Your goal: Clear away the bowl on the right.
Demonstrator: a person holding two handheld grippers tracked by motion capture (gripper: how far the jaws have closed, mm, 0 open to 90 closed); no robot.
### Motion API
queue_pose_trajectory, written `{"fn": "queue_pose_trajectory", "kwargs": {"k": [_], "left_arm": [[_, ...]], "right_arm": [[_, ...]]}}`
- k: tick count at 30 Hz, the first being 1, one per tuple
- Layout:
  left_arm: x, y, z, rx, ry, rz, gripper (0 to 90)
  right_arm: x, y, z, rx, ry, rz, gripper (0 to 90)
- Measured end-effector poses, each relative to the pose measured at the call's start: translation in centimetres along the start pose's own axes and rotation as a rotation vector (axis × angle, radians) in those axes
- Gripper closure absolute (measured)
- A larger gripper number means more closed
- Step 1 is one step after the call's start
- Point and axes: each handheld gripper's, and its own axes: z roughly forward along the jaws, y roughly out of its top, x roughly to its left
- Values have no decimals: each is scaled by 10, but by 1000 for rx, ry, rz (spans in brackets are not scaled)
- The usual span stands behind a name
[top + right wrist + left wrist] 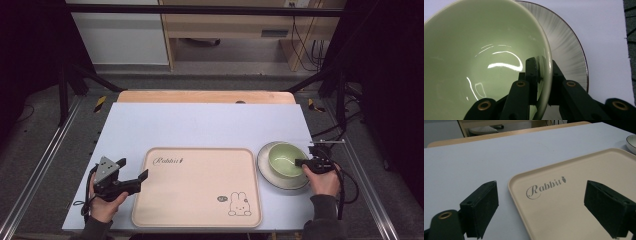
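Black fingers (532,72) of the right gripper (543,75) pinch the thin wall of the glossy green bowl (474,50), which sits on a streaked grey plate (566,42). Just beside it lies the matte beige tray (200,185), rounded at its corners, with the left gripper (541,207) spread wide and empty over the near-left corner.

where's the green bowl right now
In the high view the green bowl sits on the grey plate at the table's right, just right of the beige tray, its rim pinched by the right hand-held gripper.
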Motion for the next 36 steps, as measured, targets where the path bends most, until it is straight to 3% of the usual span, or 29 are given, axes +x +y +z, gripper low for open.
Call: {"fn": "queue_pose_trajectory", "kwargs": {"k": [8,36], "left_arm": [[0,0,0,1,0,1,122],[-1,1,-1,-3,0,0,125]], "right_arm": [[-1,0,0,-7,16,40,834],[9,1,-6,-46,-28,4,841]]}}
